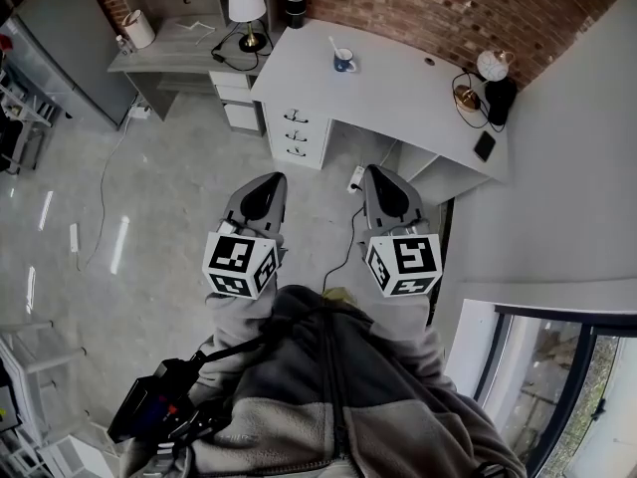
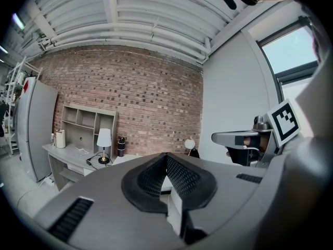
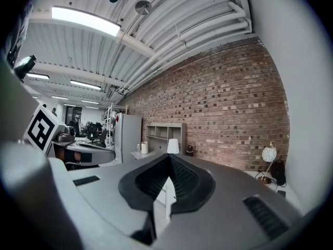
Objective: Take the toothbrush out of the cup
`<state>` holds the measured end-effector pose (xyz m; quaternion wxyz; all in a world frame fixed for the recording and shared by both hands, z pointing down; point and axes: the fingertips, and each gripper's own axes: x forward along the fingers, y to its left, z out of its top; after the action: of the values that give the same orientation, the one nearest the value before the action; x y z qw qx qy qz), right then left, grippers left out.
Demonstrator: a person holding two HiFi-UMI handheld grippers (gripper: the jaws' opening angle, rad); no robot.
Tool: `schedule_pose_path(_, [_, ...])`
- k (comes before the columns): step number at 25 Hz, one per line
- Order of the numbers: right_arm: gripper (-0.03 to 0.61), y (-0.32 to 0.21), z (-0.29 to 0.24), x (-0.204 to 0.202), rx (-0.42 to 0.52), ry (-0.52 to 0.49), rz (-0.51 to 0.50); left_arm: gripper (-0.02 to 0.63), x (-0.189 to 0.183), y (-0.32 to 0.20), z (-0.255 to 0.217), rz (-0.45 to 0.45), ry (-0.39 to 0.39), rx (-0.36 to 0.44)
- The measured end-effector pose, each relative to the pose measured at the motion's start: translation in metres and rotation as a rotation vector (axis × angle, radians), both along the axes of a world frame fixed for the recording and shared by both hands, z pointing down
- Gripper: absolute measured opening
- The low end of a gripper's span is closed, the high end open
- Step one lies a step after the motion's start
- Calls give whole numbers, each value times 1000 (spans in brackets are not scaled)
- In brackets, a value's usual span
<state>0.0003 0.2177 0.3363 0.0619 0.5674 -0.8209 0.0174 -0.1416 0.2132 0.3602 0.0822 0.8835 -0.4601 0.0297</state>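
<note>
1. Blue cup with a pale inside stands upright on the white desk, toward the back left, near the brick wall.
2. Toothbrush is thin and light-coloured. It stands in the cup, sticks out above the rim and leans left. Too small to make out the head or bristles.
3. Cup and toothbrush stand free, with neither tool on them.
4. Left tool and right tool are held side by side over the floor, in front of the drawers. Both point toward the desk.
5. The cup is well apart from both tools, ahead of them and roughly between their two lines.
6. Left tool: in the left gripper view the jaws meet at the tip, with nothing between the black ribbed pads.
7. Right tool: in the right gripper view the jaws also meet at the tip, with nothing between the pads.
8. Each tool carries a marker cube, the left one and the right one, close to the person's grey fleece.
9. A round lamp and a phone sit at the desk's right end, well apart from the cup. A black bottle stands by the wall, left of the cup.
</note>
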Motion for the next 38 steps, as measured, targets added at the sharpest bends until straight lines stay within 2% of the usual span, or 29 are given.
schedule_pose_path(8, [2, -1, 15, 37, -26, -23, 103, 5, -12, 2, 14, -22, 2, -24])
schedule_pose_path(14, [2, -13, 18, 37, -33, -16, 92, 5, -17, -3, 16, -38, 0, -25])
schedule_pose_path(20, [2, -48, 22, 30, -38, -16, 58, 5, -27, -29, 18, -80, -5, -27])
schedule_pose_path(28, [2, -128, 26, 37, -48, -45, 12, 5, -24, -101, 12, -118, -35, -17])
schedule_pose_path(38, [2, -252, 34, 79, -88, -52, -18, 5, 31, -230, 7, -80, -59, -16])
